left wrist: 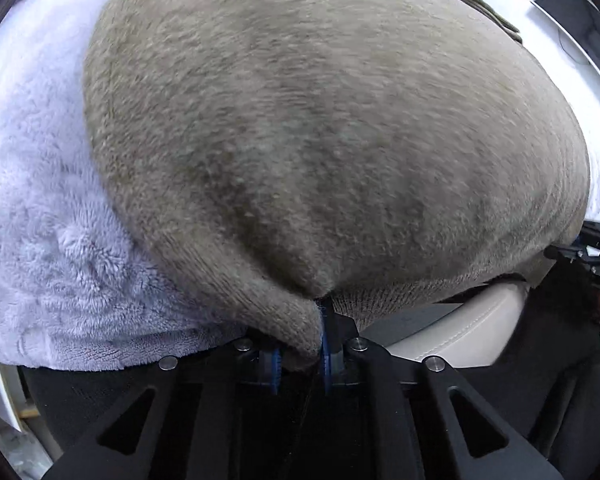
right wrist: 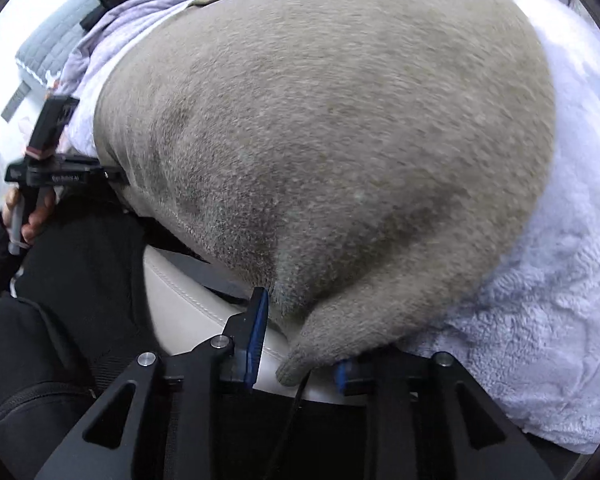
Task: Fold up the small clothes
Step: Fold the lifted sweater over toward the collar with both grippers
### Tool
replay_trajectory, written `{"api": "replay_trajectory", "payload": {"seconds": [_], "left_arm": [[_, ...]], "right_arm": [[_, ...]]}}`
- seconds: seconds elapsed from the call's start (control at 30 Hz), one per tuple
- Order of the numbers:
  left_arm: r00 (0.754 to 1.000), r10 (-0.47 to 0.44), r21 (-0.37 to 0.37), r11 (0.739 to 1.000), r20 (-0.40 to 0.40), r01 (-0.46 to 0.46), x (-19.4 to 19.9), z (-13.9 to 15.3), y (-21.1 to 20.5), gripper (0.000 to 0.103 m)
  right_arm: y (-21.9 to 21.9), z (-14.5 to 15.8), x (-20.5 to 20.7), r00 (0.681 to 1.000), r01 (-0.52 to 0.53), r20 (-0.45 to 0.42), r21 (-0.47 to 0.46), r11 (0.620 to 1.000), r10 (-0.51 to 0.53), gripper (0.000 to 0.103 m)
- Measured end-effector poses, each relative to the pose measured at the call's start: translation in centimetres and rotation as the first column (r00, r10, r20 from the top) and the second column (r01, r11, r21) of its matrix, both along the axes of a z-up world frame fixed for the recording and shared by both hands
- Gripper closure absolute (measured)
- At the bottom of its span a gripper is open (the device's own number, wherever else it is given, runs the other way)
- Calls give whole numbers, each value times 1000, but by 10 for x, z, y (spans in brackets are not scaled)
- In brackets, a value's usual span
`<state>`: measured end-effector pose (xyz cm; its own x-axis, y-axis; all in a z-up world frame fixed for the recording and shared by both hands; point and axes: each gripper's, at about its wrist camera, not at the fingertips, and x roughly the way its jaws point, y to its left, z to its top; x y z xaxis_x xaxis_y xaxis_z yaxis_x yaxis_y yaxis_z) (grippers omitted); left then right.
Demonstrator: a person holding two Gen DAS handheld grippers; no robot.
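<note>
The left gripper has its jaws clenched on a near corner of the knit. The right gripper straddles the other near corner with its jaws still apart, the pads not pressing. The grey-brown knit lies spread over a fleece, which covers a cream cushion. Beyond, a monitor.

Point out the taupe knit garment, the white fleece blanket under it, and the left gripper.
taupe knit garment (left wrist: pixel 320 140): left wrist view, middle of its spread body.
white fleece blanket (left wrist: pixel 48 240): left wrist view, bare part left of the garment.
left gripper (left wrist: pixel 300 354): left wrist view, between its blue pads, shut on the garment's corner.
</note>
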<state>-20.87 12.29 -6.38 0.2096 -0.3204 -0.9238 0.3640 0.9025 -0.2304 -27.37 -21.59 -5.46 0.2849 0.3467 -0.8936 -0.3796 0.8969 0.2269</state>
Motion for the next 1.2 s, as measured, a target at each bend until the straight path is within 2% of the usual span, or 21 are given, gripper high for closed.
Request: {"api": "replay_trajectory", "payload": {"seconds": [0.03,0.1,0.13,0.23,0.27,0.37,0.53,0.63,0.73,0.87,1.03,1.2], "left_arm": [[1000,-6,5,1000,13,6,-2,2,-8,92],[999,-8,25,1000,48,7,-14,8,-11,92],[998,-2,23,1000,56,0,-17,10,-10,93],[996,35,-21,999,78,-33,-25,21,-5,93],[993,46,-56,998,113,-40,-30,29,-1,93],[971,49,-141,990,236,-16,-46,58,7,93],[940,59,-227,974,335,20,-57,84,17,93],[924,80,-278,960,375,30,-54,101,40,93],[903,110,-321,947,415,32,-37,118,56,93],[889,154,-384,923,431,26,-11,140,56,93],[886,188,-407,913,423,0,34,152,33,94],[882,226,-431,902,415,-28,67,158,22,93]], "right_arm": [[1,1,-4,1000,-5,8,-8,1000,5,76],[3,5,-8,999,-19,26,-2,1000,19,90],[5,6,-10,999,-23,32,2,1000,23,92],[2,15,-20,998,-36,45,38,999,34,93],[1,20,-24,998,-43,54,61,997,40,93],[-1,32,-33,996,-60,70,123,991,52,93],[-13,70,-39,985,-84,164,205,975,51,94],[-19,93,-31,976,-79,218,248,966,24,94],[-22,119,-19,964,-69,267,280,958,-9,94],[-31,148,0,949,-41,309,325,945,-65,94],[-38,170,37,940,35,297,402,915,-166,94],[-38,179,68,927,94,291,428,899,-235,94]]}}
